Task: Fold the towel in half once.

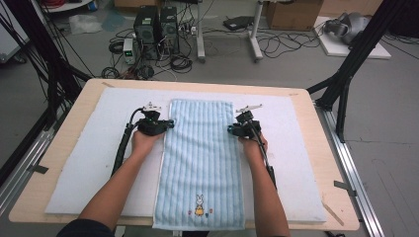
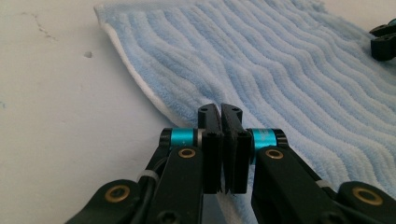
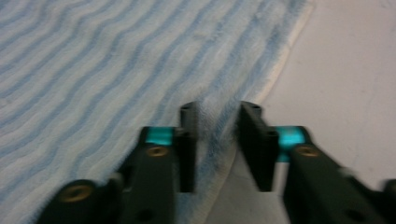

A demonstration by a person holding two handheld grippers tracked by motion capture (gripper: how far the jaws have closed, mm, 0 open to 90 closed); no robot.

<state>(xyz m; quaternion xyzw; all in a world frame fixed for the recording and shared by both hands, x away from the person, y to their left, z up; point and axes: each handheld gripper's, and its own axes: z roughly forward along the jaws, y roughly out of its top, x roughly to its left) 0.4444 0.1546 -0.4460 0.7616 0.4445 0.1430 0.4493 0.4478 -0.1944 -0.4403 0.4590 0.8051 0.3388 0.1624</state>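
We've got the blue towel (image 1: 200,158) lying flat at frame centre on the white mat (image 1: 79,163), long axis running bottom to top. Our left gripper (image 1: 170,124) sits clamped on its left edge. Our right gripper (image 1: 230,129) straddles the right edge, jaws narrowed around the hem with a gap showing. Both hands level, edge to edge.

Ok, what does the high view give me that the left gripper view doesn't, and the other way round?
High view adds: the blue striped towel laid out whole, its rabbit picture, and both hands at its long edges. Left gripper view adds: a close look at the left gripper, jaws shut on the towel's white-trimmed edge. Shared: the towel, the white mat under it, and the right gripper at the far edge.
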